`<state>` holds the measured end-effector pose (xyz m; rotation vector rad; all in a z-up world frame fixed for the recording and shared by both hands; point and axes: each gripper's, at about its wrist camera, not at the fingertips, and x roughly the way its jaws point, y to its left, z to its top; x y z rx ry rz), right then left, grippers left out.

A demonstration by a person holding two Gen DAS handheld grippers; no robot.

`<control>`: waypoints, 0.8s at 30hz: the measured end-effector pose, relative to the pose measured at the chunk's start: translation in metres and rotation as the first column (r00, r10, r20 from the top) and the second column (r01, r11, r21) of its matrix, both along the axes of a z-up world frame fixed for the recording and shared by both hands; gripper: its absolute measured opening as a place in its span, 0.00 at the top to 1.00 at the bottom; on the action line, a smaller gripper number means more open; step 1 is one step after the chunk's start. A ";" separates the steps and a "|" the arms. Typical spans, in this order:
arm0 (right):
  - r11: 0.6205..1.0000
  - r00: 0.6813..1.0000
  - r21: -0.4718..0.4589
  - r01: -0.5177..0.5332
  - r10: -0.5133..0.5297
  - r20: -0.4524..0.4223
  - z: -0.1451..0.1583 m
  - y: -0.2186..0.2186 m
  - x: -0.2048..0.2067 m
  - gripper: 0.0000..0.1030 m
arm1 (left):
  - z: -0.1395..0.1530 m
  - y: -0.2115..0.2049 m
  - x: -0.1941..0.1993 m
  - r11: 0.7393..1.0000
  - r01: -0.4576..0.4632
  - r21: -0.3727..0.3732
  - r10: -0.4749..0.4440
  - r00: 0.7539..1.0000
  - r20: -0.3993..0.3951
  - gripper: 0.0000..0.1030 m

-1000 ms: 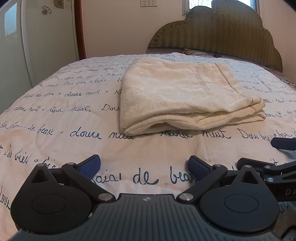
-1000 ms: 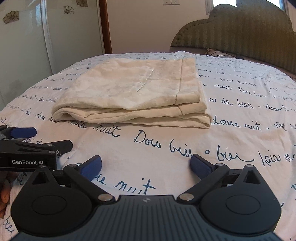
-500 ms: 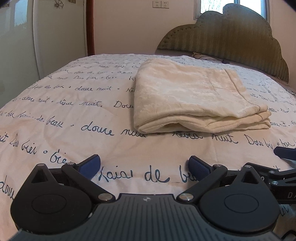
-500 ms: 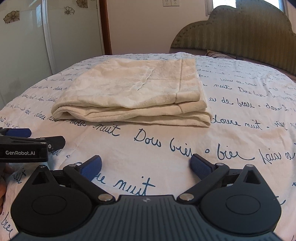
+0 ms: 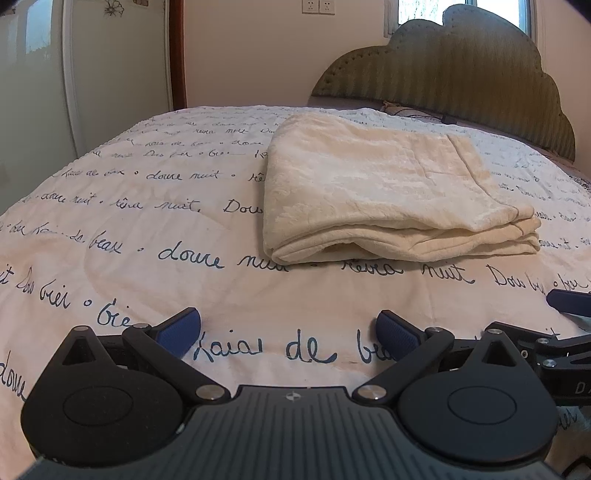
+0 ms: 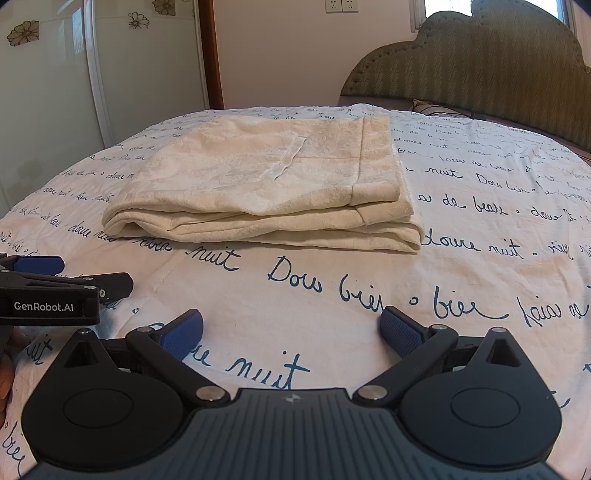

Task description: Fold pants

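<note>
Pants: cream pants (image 5: 391,192) folded into a flat stack of layers; lie ahead of both sets of fingers, well apart from the tips; touched by neither gripper; in right wrist view the stack (image 6: 266,184) sits ahead and a bit left of the fingers' midline, in left wrist view ahead and a bit right.
Pants detail: rounded fold edge on the side toward the L fingers; hem ends stacked on the side toward the R fingers; a short seam or slit shows on the top layer in right wrist view.
Left gripper: left gripper (image 5: 289,334) low over the bedspread; blue pads (image 5: 179,330) spread wide, nothing between them but printed cloth.
Right gripper: right gripper (image 6: 291,332) likewise low; blue pads (image 6: 400,332) wide apart, holding nothing; its tip also shows at the R edge of left wrist view, just beside the L fingers.
Bedspread: white bedspread (image 6: 480,229) w/ dark blue handwritten script; under the pants and both grippers.
Headboard: olive scalloped headboard (image 5: 461,92) beyond the pants, far from the fingertips.
Other: wall sockets (image 5: 318,5) high on the wall ahead; part of a hand (image 6: 9,362) at the far L edge of right wrist view, behind the L gripper's body.
</note>
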<state>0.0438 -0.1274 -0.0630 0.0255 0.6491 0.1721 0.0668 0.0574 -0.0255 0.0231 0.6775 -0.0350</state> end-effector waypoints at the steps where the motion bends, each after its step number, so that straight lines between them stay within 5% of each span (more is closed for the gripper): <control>1: 1.000 1.000 0.000 0.000 0.000 0.000 0.000 0.000 0.000 0.00 | 0.000 0.000 0.000 1.000 0.000 -0.002 0.000 1.000 0.000 0.00; 24: 1.000 1.000 0.000 0.000 0.000 0.000 0.000 0.000 0.000 0.00 | 0.000 0.000 -0.001 1.000 -0.001 -0.010 0.001 1.000 0.000 0.00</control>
